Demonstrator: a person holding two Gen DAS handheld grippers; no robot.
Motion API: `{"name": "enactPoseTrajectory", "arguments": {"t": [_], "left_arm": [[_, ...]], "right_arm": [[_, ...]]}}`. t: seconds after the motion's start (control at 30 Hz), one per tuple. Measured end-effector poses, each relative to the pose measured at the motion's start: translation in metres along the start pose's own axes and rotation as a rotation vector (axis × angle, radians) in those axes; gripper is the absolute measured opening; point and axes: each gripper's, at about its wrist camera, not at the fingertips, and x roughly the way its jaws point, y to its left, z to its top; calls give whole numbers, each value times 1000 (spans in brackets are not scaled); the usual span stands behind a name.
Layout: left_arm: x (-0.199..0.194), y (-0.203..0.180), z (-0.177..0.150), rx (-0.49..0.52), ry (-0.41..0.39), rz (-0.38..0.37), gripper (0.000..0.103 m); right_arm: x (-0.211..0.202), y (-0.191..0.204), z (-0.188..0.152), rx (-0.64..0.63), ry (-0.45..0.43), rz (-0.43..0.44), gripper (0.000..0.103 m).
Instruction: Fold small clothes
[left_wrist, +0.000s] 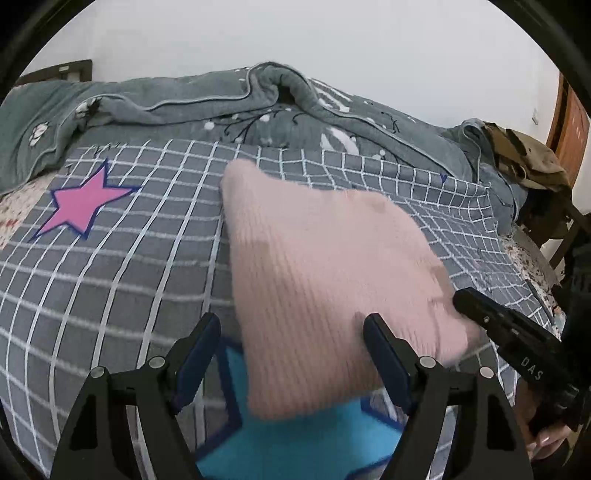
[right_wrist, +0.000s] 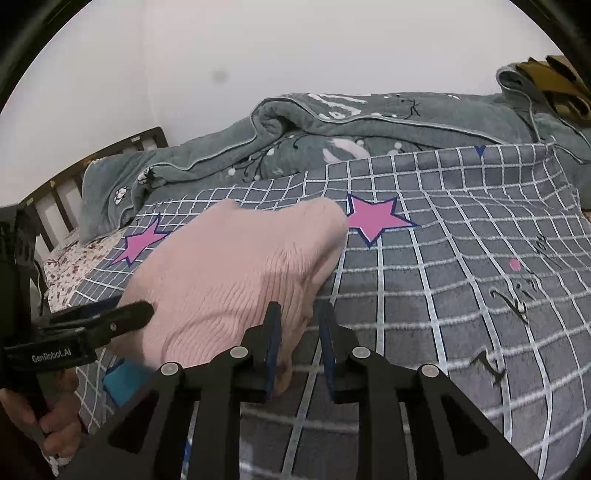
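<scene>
A folded pink knit garment (left_wrist: 332, 280) lies on the checked bedspread (left_wrist: 110, 295). The left gripper (left_wrist: 291, 332) hovers wide apart above its near edge.

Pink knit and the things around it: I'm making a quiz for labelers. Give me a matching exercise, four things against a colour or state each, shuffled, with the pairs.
Things:
1. knit
2. left gripper
3. quilt
4. cover

Colour or state:
A. grey with a white grid and pink stars
B. pink, ribbed, lying on the bed
C. open wide, nothing between its fingers
D. grey-green, bunched up along the wall

Pairs: 1-B, 2-C, 3-D, 4-A
</scene>
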Motion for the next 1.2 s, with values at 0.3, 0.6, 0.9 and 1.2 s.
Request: {"name": "enactPoseTrajectory", "arguments": {"t": [0.3,0.6,0.9,1.2], "left_arm": [[-28,3,-11,-16,30,29,79],[-86,-21,-5,3,-40,111,83],[-161,-45,-6,40,-120,144,94],[-198,-54,-18,63,-149,156,96]], "right_arm": [[-23,1,-14,52,52,-17,21],[-78,21,-15,57,58,-78,43],[-160,49,0,-4,-20,-147,86],[-201,64,-7,-61,-50,-198,100]]}}
